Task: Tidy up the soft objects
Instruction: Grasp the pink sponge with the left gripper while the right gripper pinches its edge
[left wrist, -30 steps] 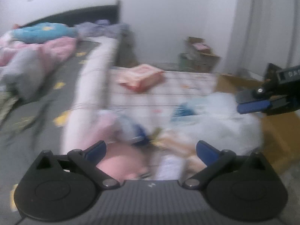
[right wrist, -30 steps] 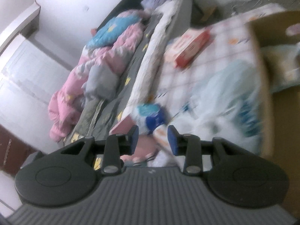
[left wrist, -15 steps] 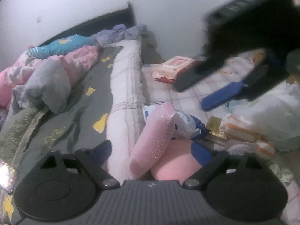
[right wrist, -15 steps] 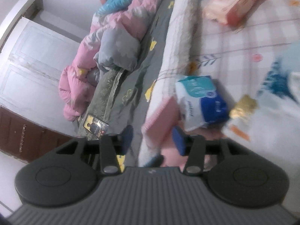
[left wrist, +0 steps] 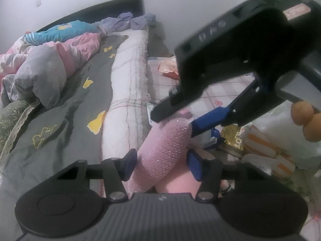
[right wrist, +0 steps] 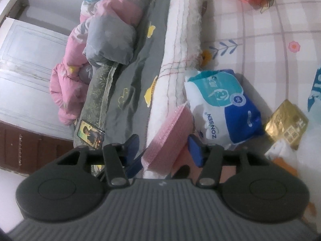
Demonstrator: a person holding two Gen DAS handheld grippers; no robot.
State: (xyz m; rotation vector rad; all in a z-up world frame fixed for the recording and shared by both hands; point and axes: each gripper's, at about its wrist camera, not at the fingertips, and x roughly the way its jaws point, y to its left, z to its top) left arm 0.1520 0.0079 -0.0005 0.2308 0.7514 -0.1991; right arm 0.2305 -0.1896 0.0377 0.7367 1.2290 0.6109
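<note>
A pink glittery roll (left wrist: 164,146) leans against the white mattress edge (left wrist: 128,92), on top of a smooth pink cushion (left wrist: 180,186). My left gripper (left wrist: 162,165) straddles the roll's near end. Its jaws are closing and its blue pads sit just beside the roll. My right gripper (left wrist: 174,122) comes in from the upper right and straddles the roll's far end. In the right wrist view the roll (right wrist: 170,136) lies between that gripper's (right wrist: 163,150) closing jaws, with a sliver of mattress showing at the left pad.
A blue-and-white tissue pack (right wrist: 222,108) and a gold packet (right wrist: 286,124) lie right of the roll on the checked mat (right wrist: 260,30). A phone (right wrist: 90,134) and crumpled quilts (left wrist: 46,70) lie on the grey bed. A hand (left wrist: 305,120) holds the right gripper. Striped packs (left wrist: 266,148) lie at the right.
My left jaws have narrowed around the pink roll. The right gripper has swung in from the right and dropped over the roll's far end.
</note>
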